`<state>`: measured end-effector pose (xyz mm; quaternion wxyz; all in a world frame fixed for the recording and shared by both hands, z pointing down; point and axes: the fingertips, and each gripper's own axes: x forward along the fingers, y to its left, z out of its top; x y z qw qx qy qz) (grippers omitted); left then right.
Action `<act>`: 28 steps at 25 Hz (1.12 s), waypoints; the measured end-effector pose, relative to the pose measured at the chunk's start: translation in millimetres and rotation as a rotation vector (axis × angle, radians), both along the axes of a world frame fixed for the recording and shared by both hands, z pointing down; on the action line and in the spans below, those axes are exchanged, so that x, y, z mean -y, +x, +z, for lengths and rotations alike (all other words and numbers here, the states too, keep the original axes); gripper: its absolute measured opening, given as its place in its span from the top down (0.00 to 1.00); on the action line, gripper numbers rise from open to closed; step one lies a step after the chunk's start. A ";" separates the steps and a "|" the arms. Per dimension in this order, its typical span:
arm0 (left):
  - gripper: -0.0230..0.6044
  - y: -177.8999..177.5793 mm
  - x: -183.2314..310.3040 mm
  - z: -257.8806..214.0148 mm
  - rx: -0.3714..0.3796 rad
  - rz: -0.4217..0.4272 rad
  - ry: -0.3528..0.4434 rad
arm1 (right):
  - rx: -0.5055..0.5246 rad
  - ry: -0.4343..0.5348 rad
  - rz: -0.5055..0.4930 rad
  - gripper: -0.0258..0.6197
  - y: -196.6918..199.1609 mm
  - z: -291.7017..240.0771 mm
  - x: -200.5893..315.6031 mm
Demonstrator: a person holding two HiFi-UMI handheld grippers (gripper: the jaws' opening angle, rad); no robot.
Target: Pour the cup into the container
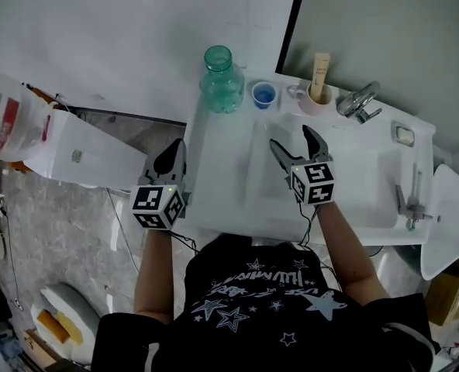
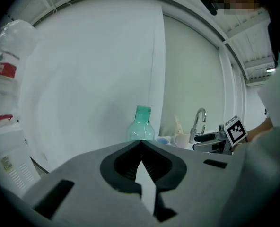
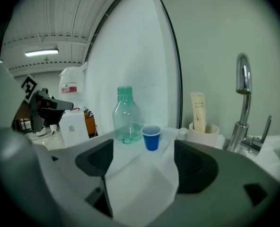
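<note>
White sink counter (image 1: 222, 169) against a white wall, seen from above. The blue cup (image 1: 264, 94) stands upright at the back of the counter. It is just right of the green plastic bottle (image 1: 222, 80) and left of a mug (image 1: 316, 95) holding a tube, not touching either. The faucet (image 1: 358, 101) is further right. What is in the cup cannot be told.

Right gripper (image 1: 290, 136) hovers over the counter's middle with jaws wide apart and nothing between them. It points toward the back row. The cup is ahead of its tips, clearly apart from them. In the right gripper view the cup sits in the gap between the two jaws, slightly left of centre, with the bottle beside it on the left.

Left gripper (image 1: 179, 144) is at the counter's left edge. Its jaw tips are together and it holds nothing. The bottle is ahead of it and a bit right, well apart, and the cup is further right still.
</note>
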<state>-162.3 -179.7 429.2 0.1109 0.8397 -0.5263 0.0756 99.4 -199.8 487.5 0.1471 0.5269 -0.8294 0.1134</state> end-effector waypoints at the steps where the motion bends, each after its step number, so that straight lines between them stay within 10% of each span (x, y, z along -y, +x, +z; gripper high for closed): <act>1: 0.94 -3.2 9.3 -1.4 0.000 0.006 0.004 | -0.003 0.002 0.007 0.33 -2.3 -0.5 6.8; 28: 0.94 -12.1 128.8 32.9 0.033 0.101 -0.059 | 0.009 -0.058 0.146 0.44 -31.6 79.6 118.3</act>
